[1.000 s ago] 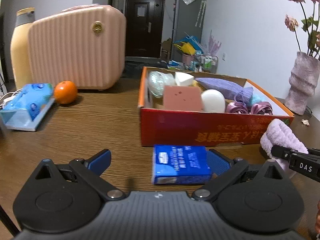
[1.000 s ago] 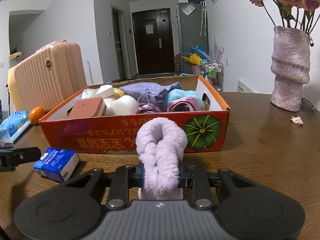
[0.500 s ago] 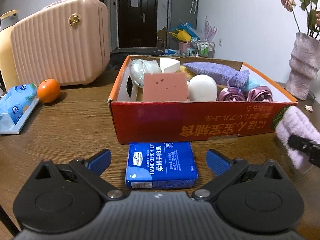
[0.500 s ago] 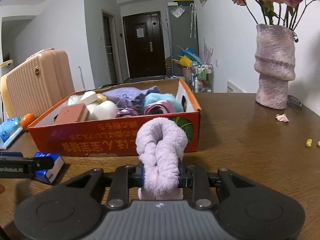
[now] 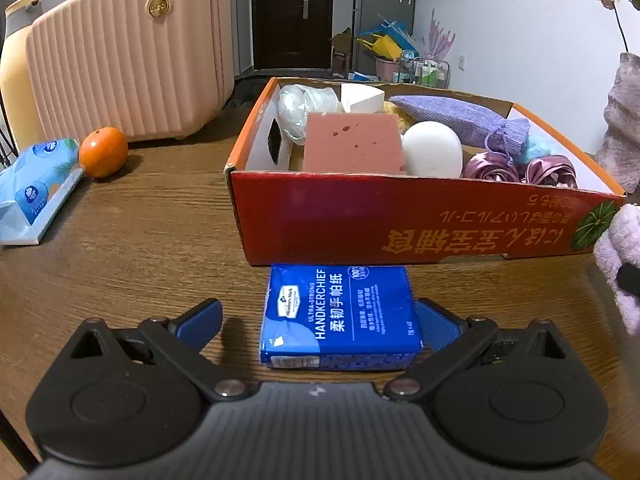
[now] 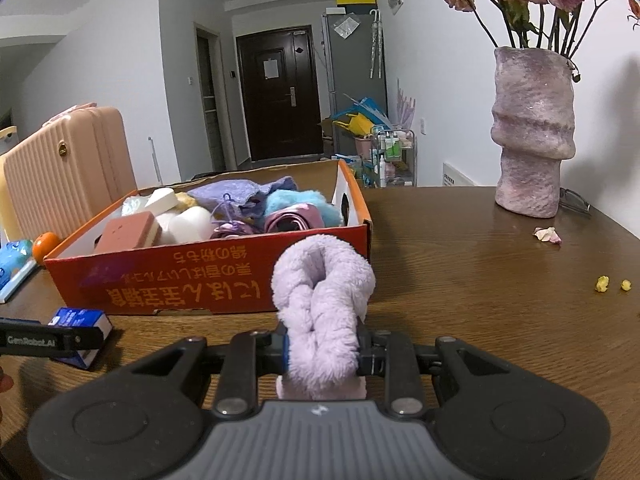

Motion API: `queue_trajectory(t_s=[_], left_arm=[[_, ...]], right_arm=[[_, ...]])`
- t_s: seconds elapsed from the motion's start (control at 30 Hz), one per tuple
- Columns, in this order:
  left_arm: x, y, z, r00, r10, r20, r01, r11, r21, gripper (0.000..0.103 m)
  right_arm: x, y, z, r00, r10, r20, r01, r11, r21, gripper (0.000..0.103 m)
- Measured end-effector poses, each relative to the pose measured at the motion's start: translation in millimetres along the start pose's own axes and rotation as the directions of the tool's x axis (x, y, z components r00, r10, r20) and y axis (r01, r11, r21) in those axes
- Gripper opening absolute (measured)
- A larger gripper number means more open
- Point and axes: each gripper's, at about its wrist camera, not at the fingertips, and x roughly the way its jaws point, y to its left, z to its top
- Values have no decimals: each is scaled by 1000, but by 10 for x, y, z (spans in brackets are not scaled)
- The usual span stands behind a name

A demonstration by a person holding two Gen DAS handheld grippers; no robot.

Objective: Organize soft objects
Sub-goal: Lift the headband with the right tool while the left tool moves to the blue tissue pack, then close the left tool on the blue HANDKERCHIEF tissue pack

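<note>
Since a second ago, the left tool [image 5: 318, 314] has swung in and now straddles the blue handkerchief pack [image 5: 339, 316], jaws wide, pads not pressing it. That pack lies on the worktop [image 5: 132, 240] just before the red box [image 5: 400, 220]. Right tool [image 6: 322, 350] stays clamped on the lilac fluffy roll [image 6: 322, 304], now nearer the box's right end.

Pink suitcase [image 5: 132, 60] far left, orange [image 5: 103, 152] in front of it, vase [image 6: 532, 132] of flowers far right.
</note>
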Motion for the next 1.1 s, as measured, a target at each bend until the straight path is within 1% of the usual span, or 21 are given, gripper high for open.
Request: queue_trajectory(t_s=[0.1,0.2,0.3,0.37,0.4,0.47,0.83,1.1], left_arm=[[3,39,0,1000,-17,0,17,1000,-20,103],[-11,44,-1,1000,-20,11,20,1000,-18,103],[-26,32,5,999,-36,20,36,999,-11,98],[-29,13,0,999,-46,18,46,999,-2,89],[-27,6,-4,999,-52,14,52,999,3,86],[-18,-6,-11,998,-70,4,70,998,10,76],[-57,15,-13,998,-63,16,62,998,2,74],[-215,0,-13,995,-67,79,66,998,15,74]], right_arm=[[-9,3,-3,1000,0,2,0,1000,1,26],[-9,4,-2,1000,1,2,-1,1000,1,26],[-8,10,1,1000,4,0,-4,1000,0,26],[-8,23,1,1000,5,0,-5,1000,-1,26],[-8,23,1,1000,5,0,-5,1000,-1,26],[-9,27,1,1000,7,0,-7,1000,-2,26],[-18,45,-8,1000,18,3,-18,1000,-8,26],[-57,49,-3,999,30,20,-30,1000,-8,26]])
